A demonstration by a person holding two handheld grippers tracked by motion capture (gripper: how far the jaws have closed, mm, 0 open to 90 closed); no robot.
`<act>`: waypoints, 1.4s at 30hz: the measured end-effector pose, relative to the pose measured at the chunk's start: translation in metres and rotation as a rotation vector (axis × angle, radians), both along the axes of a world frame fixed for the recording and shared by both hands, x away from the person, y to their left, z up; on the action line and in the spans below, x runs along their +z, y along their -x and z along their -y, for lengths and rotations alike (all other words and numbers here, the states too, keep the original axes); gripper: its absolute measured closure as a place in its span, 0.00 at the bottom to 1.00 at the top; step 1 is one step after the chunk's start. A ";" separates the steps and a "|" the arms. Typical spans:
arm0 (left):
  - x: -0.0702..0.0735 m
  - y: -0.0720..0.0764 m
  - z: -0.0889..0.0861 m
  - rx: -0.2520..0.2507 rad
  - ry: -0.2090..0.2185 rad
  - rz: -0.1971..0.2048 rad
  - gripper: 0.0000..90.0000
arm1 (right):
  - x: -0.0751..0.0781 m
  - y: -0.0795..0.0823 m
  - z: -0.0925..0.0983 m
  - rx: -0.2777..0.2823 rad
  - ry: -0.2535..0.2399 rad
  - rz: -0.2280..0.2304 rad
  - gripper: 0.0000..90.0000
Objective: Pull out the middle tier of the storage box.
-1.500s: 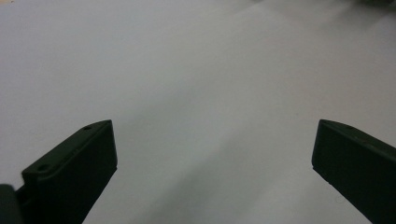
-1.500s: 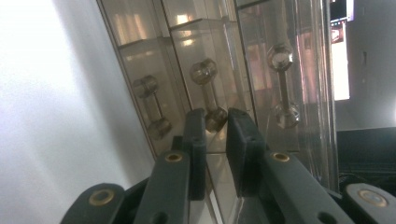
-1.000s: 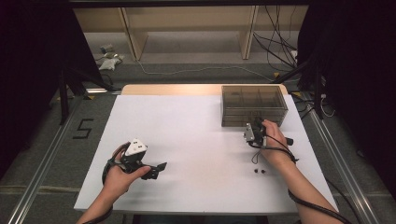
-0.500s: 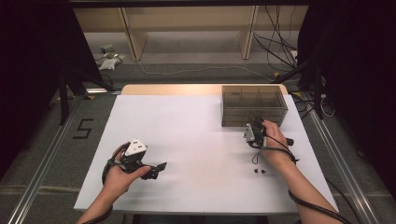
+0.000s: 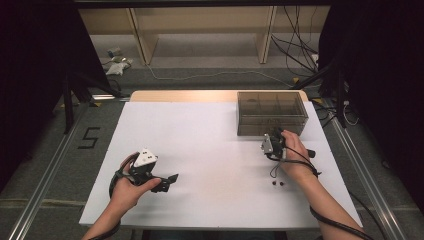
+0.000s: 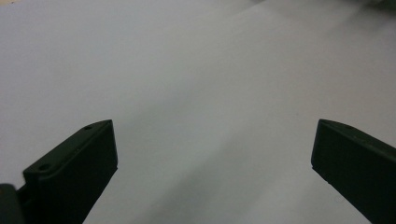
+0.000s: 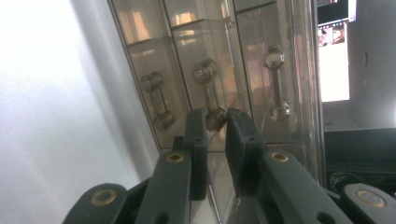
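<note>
drawer box (image 5: 271, 114) | smoky clear plastic (dumbbell-shaped handles) | right gripper (image 7: 216, 122) on middle handle (image 7: 211, 95)

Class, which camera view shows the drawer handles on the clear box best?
The right gripper view: three drawer handles fill it close up, the right claw closed around the middle one. In the high view the clear box is small, its handles too tiny to tell.
</note>
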State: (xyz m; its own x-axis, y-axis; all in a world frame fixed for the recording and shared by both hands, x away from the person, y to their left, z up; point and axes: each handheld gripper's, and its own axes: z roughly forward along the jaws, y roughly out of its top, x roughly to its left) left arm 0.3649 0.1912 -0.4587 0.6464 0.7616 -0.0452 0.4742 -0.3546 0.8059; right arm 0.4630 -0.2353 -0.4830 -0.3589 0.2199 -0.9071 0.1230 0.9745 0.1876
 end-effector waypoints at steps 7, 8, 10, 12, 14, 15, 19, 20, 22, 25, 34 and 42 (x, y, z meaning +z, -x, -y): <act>0.000 0.000 0.000 0.002 0.000 0.000 0.00 | 0.000 0.005 0.001 -0.009 0.002 -0.013 0.88; 0.000 0.000 0.000 0.002 0.000 0.000 0.00 | 0.000 0.005 0.001 -0.004 0.005 -0.014 0.88; 0.000 0.000 0.000 0.003 0.000 0.000 0.00 | 0.000 0.007 0.001 -0.010 0.007 -0.013 0.88; 0.000 0.000 -0.001 0.003 0.000 0.000 0.00 | 0.000 0.008 0.001 -0.006 0.009 -0.017 0.88; 0.000 0.000 -0.001 0.003 -0.001 0.000 0.01 | 0.000 0.009 0.000 -0.015 0.009 -0.027 0.88; 0.000 0.000 -0.001 0.003 -0.001 0.001 0.01 | 0.000 0.009 0.000 -0.016 0.015 -0.026 0.88; 0.000 0.000 -0.001 0.003 -0.001 0.002 0.01 | 0.000 0.010 -0.001 -0.012 0.017 -0.026 0.88; 0.000 0.000 -0.001 0.003 0.000 0.003 0.01 | 0.000 0.011 -0.001 -0.012 0.018 -0.025 0.88; 0.000 0.000 -0.001 0.003 0.001 0.002 0.01 | 0.000 0.012 -0.001 -0.015 0.020 -0.031 0.88; 0.000 0.000 -0.002 0.005 0.000 -0.001 0.01 | 0.001 0.013 -0.002 -0.018 0.019 -0.034 0.88; 0.000 0.000 -0.003 0.010 0.003 0.000 0.01 | 0.008 0.015 -0.003 -0.037 -0.081 -0.131 0.66; 0.000 0.001 -0.002 0.007 -0.005 0.001 0.01 | 0.030 0.006 0.016 -0.022 -0.130 -0.262 0.56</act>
State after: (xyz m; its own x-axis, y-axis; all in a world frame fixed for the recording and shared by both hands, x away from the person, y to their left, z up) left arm 0.3640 0.1931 -0.4582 0.6409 0.7666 -0.0408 0.4759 -0.3551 0.8046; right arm 0.4565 -0.2508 -0.4528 -0.5714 0.3386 -0.7476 0.2046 0.9409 0.2697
